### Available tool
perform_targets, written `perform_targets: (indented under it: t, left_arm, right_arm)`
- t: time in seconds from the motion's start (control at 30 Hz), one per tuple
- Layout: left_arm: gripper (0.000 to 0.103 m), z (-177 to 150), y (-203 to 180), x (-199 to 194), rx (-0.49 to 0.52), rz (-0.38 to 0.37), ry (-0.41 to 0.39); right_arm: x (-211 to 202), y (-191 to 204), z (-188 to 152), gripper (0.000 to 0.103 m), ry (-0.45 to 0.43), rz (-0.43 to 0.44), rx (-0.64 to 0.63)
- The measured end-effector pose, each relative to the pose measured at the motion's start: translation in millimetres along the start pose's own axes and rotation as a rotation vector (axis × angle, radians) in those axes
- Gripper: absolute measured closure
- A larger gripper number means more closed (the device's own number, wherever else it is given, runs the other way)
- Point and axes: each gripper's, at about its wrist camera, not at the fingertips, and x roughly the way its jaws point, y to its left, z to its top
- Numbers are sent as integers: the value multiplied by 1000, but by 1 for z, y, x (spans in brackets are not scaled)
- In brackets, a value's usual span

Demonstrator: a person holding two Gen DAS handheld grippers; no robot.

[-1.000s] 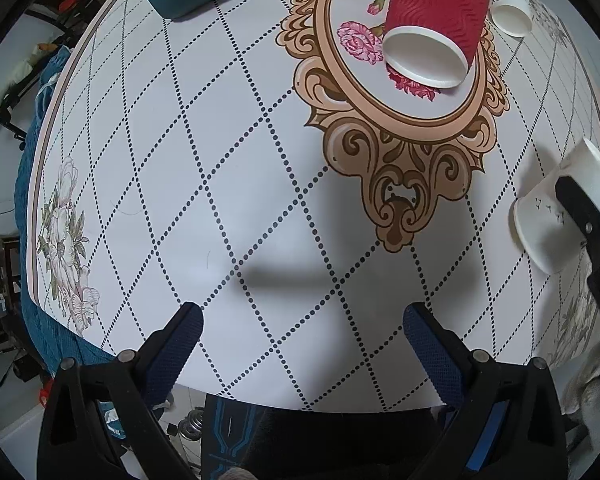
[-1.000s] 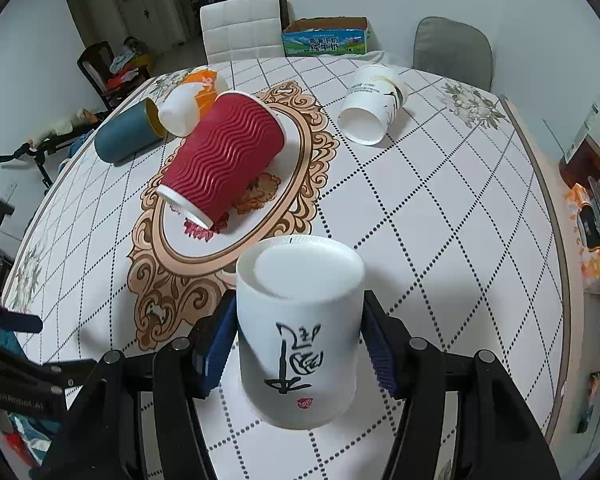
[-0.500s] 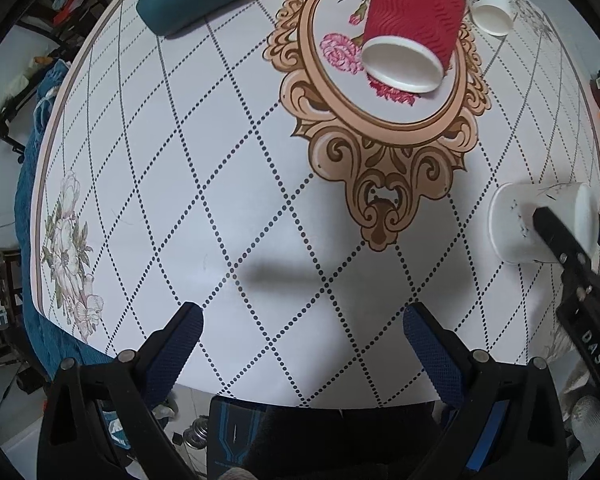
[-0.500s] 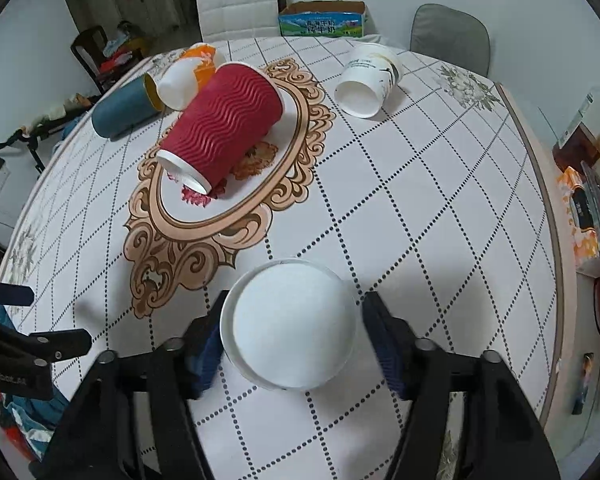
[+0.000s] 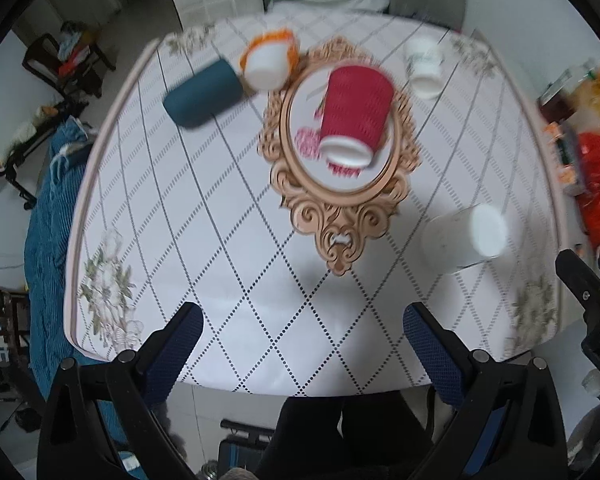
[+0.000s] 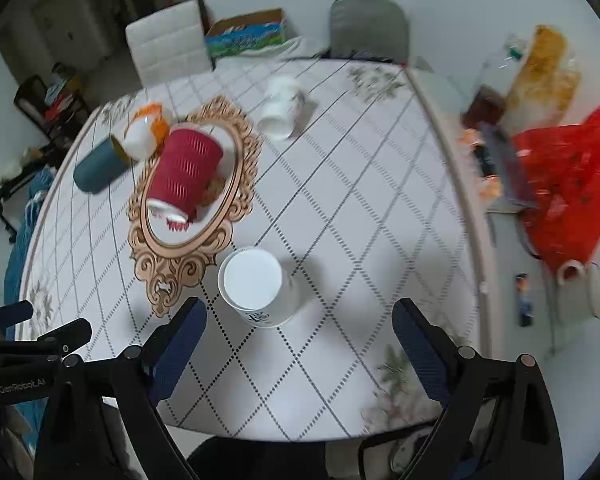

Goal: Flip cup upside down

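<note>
Blurring hides white cup (image 6: 256,286) print, tbl (image 6: 380,200).

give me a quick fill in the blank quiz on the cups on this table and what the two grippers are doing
1. The white cup nearest the right gripper stands with its flat base facing ____.
2. The ribbed cup lying on its side inside the ornate oval print is ____ in colour.
3. Both the right gripper and the left gripper have their jaws ____, holding nothing.
4. The teal cup lies on its side beside a white and ____ cup.

Missing words: up; red; open; orange
</note>
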Motion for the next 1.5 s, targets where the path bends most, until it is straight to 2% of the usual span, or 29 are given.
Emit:
perform_targets:
  t: [0.2, 0.4, 0.8, 1.17, 1.5]
  left_arm:
    - [1, -8, 4, -49, 12, -11, -97]
    - [1, -24, 0, -98, 24, -9, -182]
    - [1, -86, -11, -190, -8, -3, -333]
    - [1, -142, -16, -227, -55, 8, -383]
    - [1, -166, -26, -240, -82, -6, -403]
  right_arm:
    - [-67, -3, -4, 5, -81, -35, 4]
    - [-128, -7, -18, 4, -145, -10, 10]
    - [-233, -25, -69, 2, -260, 15, -4]
    - [-293, -39, -111, 2, -321, 17, -47]
    - [-317, -46, -126, 1, -348, 4, -64]
